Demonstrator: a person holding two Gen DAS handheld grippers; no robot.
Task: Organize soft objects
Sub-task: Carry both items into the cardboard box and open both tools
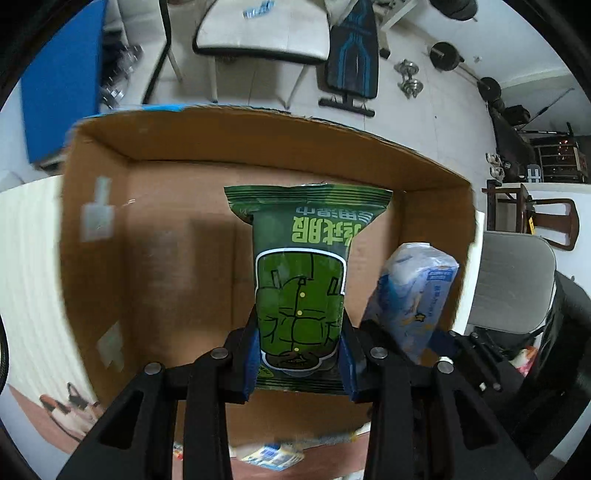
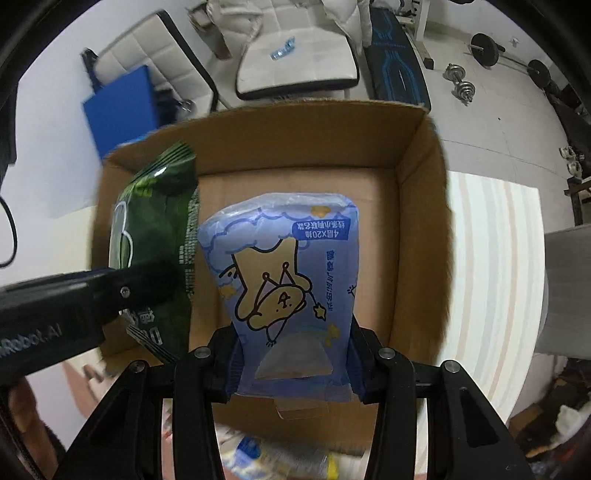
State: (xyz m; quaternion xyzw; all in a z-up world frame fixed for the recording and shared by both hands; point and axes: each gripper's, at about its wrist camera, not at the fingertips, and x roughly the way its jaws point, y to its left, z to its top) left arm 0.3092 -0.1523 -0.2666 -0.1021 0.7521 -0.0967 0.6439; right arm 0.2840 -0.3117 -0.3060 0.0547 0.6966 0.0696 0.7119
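Observation:
My left gripper is shut on a green wet-wipes pack and holds it above the open cardboard box. My right gripper is shut on a blue tissue pack with a cartoon bear, also over the box. The blue pack shows at the right in the left wrist view. The green pack and the left gripper's black body show at the left in the right wrist view. The two packs hang side by side, close together. The box floor under them looks bare.
The box stands on a white striped table. More packets lie at the table's near edge. Beyond the table are white chairs, a blue panel, a weight bench and dumbbells.

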